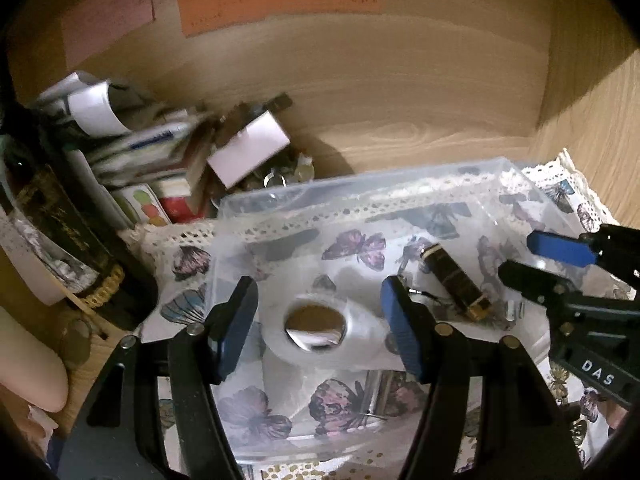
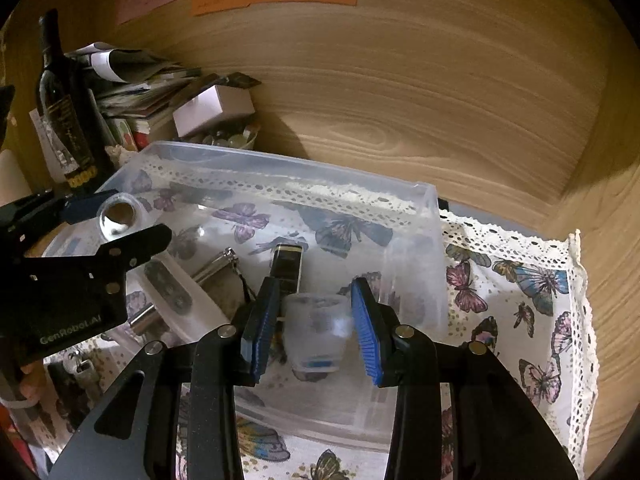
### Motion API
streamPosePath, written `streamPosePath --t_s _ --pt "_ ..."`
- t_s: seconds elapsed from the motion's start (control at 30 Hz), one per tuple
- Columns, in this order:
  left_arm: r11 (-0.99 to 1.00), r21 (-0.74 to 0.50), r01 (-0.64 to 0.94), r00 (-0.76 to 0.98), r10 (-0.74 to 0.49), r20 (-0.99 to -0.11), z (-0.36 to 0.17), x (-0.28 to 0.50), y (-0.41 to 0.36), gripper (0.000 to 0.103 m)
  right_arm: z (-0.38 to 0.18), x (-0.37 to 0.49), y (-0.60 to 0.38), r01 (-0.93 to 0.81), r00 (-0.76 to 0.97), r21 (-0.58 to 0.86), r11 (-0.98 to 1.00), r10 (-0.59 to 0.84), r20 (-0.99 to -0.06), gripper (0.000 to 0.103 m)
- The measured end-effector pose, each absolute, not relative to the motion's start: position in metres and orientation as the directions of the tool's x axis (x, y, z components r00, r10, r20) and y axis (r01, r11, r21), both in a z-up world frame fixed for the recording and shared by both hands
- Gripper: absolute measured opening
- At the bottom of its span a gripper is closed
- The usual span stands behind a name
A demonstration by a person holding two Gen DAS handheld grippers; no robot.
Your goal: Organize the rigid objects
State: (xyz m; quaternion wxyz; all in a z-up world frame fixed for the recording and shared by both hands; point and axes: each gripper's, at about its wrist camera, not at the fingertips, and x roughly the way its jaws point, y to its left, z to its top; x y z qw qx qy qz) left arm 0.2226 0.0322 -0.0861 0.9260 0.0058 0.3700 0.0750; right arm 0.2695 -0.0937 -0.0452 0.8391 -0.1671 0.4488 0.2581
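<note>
A clear plastic bin (image 1: 360, 188) (image 2: 424, 240) stands on a butterfly cloth. My left gripper (image 1: 320, 320) is over the bin with a white cylinder with a round open end (image 1: 316, 326) between its open blue pads; contact is unclear. It also shows in the right wrist view (image 2: 118, 216). My right gripper (image 2: 316, 324) holds a small frosted plastic cup (image 2: 316, 330) between its pads, low inside the bin. A black and gold rectangular case (image 1: 456, 282) (image 2: 286, 266) lies on the bin floor. Metal tubes (image 2: 216, 264) lie beside it.
A dark bottle (image 2: 64, 108) stands at the left. A pile of papers and a white box (image 2: 212, 108) sit behind the bin, against the wooden back wall (image 2: 400, 80). The butterfly cloth (image 2: 520, 288) with lace edge covers the shelf to the right.
</note>
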Motion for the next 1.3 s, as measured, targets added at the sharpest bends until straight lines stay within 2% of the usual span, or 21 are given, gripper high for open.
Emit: streamPosePath --t_s 0.1,0.3,0.47,0.63,0.8,0.93,1.13,1.3 --pt "0.99 0.057 -0.13 0.736 0.135 -0.664 -0.074 0.215 0.032 0.065 -0.039 0.266 -0.095 -0.583 0.477 -0.049 0.811 0.293 -0.829 0.041" --pt "0.991 0.039 -0.127 0.771 0.123 -0.625 -0.052 0.194 0.035 0.076 -0.011 0.254 -0.101 -0.583 0.524 -0.054 0.811 0.324 -0.788 0.05" --pt "0.992 0.02 -0.124 0.801 0.112 -0.588 -0.035 0.166 0.04 0.089 0.016 0.236 -0.115 -0.579 0.576 -0.06 0.813 0.356 -0.736 0.056" --pt "0.994 0.013 -0.11 0.811 0.097 -0.577 -0.028 0.137 0.044 0.097 0.032 0.211 -0.128 -0.571 0.607 -0.056 0.819 0.375 -0.7 0.063" --pt "0.994 -0.006 -0.109 0.785 0.082 -0.614 -0.039 0.114 0.054 0.098 0.035 0.185 -0.145 -0.554 0.62 -0.048 0.831 0.374 -0.689 0.064" --pt "0.993 -0.037 -0.115 0.731 0.059 -0.68 -0.063 0.099 0.064 0.098 0.025 0.168 -0.158 -0.539 0.612 -0.036 0.842 0.361 -0.703 0.064" --pt "0.988 -0.107 -0.115 0.636 -0.009 -0.772 -0.106 0.085 0.065 0.098 -0.001 0.151 -0.177 -0.513 0.562 0.003 0.858 0.339 -0.754 0.064" --pt "0.99 -0.122 -0.075 0.602 -0.052 -0.797 -0.124 0.075 0.049 0.098 -0.027 0.141 -0.186 -0.501 0.498 0.043 0.865 0.328 -0.803 0.065"
